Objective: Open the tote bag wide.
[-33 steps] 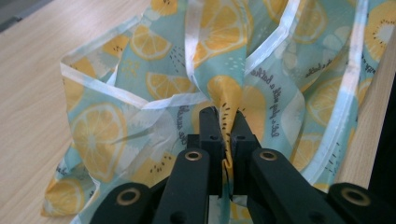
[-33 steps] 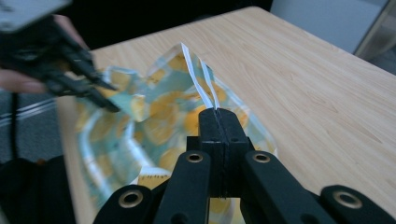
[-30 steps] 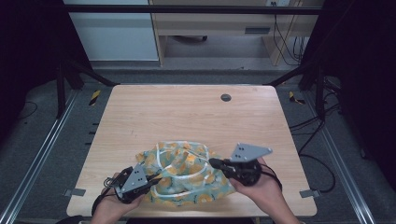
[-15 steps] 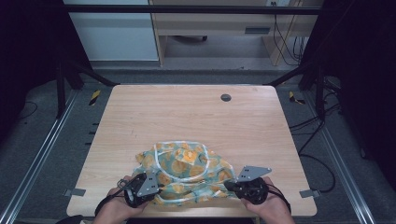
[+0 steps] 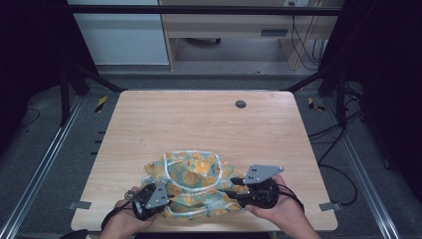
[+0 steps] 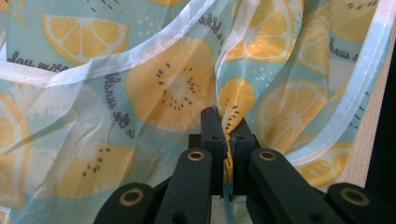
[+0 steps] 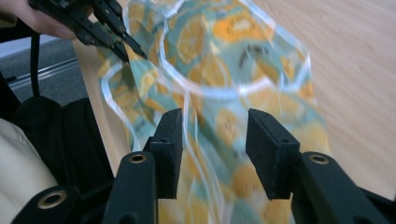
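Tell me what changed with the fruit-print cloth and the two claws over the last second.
Both claws drew back to the table's near edge, pulling the cloth down flatter. The right claw has just been opening, its pads off the cloth that lies between them. The left claw stays shut on a fold. The table is unchanged.

1. Your left black two-jaw gripper (image 5: 166, 201) carries a grey three-cornered plate and brass-ringed pivot holes.
2. Your right black two-jaw gripper (image 5: 230, 191) has blocky black pads (image 7: 170, 142).
3. A black cable trails from each gripper.
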The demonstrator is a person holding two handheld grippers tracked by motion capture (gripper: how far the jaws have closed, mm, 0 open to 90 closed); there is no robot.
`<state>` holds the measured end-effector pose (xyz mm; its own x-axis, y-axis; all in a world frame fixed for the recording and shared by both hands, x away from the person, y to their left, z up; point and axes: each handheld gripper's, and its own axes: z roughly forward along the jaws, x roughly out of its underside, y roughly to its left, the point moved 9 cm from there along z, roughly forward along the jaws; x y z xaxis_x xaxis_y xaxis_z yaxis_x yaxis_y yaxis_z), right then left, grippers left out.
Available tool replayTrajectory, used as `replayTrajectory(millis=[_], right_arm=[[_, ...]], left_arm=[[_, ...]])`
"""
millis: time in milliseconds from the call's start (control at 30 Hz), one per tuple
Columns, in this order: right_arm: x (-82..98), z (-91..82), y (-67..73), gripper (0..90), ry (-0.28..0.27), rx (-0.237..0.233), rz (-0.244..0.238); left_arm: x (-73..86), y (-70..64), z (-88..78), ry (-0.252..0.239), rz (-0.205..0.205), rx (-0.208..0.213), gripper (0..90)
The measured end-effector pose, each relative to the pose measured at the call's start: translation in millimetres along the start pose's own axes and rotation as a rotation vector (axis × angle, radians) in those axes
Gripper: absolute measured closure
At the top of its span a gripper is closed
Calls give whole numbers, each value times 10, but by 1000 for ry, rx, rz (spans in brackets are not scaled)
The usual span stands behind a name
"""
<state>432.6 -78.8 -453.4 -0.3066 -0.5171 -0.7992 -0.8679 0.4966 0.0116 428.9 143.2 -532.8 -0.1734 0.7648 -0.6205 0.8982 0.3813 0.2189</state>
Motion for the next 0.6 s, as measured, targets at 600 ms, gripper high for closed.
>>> replayTrajectory(millis=[600], right_arm=[[-514, 1075, 430, 669, 180, -123, -180]], left_arm=[[-29, -9, -75, -27, 1, 13, 887]])
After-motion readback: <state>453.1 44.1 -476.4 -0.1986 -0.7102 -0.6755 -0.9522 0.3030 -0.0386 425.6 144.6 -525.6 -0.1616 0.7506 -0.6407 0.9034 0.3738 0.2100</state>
